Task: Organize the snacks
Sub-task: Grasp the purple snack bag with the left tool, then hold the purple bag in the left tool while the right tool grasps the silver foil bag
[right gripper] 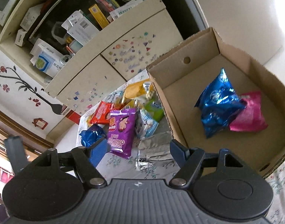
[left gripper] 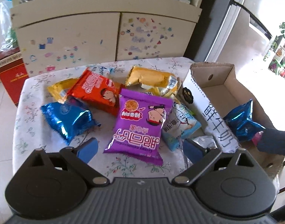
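Two packets, a blue one (right gripper: 217, 104) and a pink one (right gripper: 249, 113), lie in the cardboard box (right gripper: 179, 59), ahead of the open, empty right gripper (right gripper: 138, 150). Between the spread fingers of the left gripper (left gripper: 140, 147), also empty, lies the purple packet (left gripper: 140, 123) on the tabletop (left gripper: 30, 97). It looks light, puffy and slippery; pinching its crimped near edge seems safest.

A shallow, open cardboard box (right gripper: 181, 78) sat at the table's right edge, holding a crumpled blue foil packet (right gripper: 218, 104) leaning against a pink packet (right gripper: 252, 113). Left of the box, loose snacks lay piled: a purple packet (left gripper: 140, 123) in front, an orange packet (left gripper: 97, 91) and another blue packet (left gripper: 67, 119) alongside, and gold packets (left gripper: 151, 78) behind.
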{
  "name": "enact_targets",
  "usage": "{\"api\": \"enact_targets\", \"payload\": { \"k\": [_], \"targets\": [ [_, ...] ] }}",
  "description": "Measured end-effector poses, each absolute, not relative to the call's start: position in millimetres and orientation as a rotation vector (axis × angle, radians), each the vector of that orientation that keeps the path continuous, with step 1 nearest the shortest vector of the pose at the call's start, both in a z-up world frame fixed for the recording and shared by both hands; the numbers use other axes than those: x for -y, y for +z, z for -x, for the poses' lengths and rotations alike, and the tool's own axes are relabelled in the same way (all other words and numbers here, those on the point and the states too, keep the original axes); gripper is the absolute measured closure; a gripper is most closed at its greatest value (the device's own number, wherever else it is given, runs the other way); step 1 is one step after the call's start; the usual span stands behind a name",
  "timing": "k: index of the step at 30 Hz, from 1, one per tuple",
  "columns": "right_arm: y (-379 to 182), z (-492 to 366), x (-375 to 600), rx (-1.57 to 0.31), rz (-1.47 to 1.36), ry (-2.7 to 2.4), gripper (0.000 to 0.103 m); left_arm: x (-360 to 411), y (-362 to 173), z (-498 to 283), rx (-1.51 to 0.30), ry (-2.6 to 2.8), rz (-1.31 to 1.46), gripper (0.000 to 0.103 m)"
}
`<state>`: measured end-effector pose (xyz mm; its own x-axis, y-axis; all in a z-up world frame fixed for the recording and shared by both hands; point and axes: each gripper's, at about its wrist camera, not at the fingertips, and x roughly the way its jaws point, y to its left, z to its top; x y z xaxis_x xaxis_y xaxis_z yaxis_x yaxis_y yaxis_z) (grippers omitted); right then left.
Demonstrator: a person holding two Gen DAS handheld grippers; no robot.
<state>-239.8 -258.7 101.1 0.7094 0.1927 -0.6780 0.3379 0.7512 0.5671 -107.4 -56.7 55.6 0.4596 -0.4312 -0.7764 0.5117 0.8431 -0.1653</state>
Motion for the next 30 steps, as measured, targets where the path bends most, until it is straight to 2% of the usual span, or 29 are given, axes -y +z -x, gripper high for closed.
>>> {"api": "enact_targets", "payload": {
  "k": [13, 16, 18, 19, 23, 30],
  "targets": [
    [87, 239, 233, -0.847, -0.749, -0.097, 0.023, 94, 14, 74, -0.917, -0.632, -0.272, 0.009],
    [79, 239, 225, -0.877, -0.775, -0.133, 0.023, 96, 6, 68, -0.928, -0.634, -0.294, 0.018],
    [72, 238, 218, -0.894, -0.799, -0.164, 0.023, 96, 2, 64, -0.946, -0.636, -0.298, 0.03],
    [68, 237, 214, -0.901, -0.808, -0.175, 0.023, 95, 1, 62, -0.963, -0.638, -0.29, 0.032],
    [56, 231, 200, -0.916, -0.836, -0.238, 0.022, 85, 5, 56, -0.984, -0.618, -0.256, 0.038],
    [42, 226, 194, -0.857, -0.982, -0.424, 0.013, 64, 11, 54, -1.0, -0.584, -0.224, 0.039]
  ]
}}
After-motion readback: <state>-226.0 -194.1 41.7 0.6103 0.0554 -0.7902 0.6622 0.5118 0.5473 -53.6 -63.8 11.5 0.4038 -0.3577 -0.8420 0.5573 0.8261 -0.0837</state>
